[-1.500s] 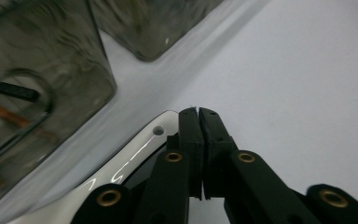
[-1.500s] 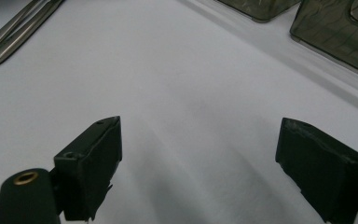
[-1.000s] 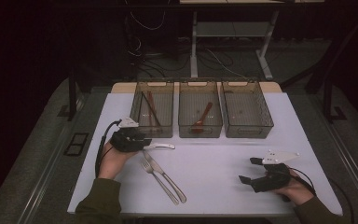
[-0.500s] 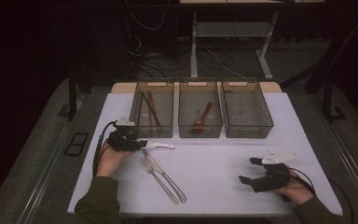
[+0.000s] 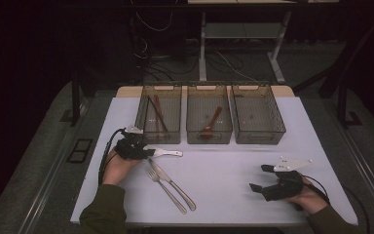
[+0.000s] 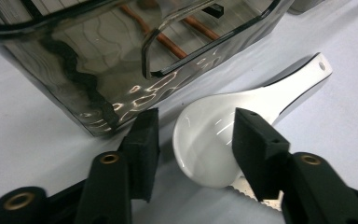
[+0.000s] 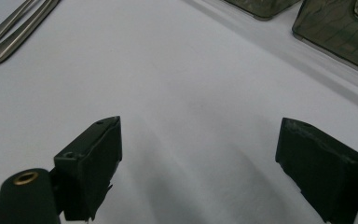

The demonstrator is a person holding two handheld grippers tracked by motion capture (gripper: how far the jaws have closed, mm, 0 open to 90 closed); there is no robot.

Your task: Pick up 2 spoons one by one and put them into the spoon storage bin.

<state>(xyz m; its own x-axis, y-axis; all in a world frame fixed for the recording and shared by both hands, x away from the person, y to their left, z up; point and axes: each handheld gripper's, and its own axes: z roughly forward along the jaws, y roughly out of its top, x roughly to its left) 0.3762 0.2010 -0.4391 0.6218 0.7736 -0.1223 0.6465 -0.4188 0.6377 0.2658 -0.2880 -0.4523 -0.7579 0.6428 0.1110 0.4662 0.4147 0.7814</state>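
1. The white table [image 5: 233, 165] carries three smoky bins at its far side.
2. The left bin [image 5: 158, 127] stands just beyond the spoon.
3. The left hand-held gripper [image 6: 193, 140] straddles the spoon's bowl, its jaws just closing, pads not yet pressing.
4. The right hand-held gripper [image 7: 198, 158] rests released at the near right.
5. The white ceramic spoon [image 5: 164, 152] lies flat, long axis left-right, handle pointing right.

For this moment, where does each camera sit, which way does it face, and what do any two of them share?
High view: above the person's side, looking forward and down on the table; both forearms, left gripper, right gripper.
Left gripper view: rides that gripper, faces the white spoon and the left bin.
Right gripper view: rides its gripper, faces bare table.
Shared: high and left gripper views both show the spoon.
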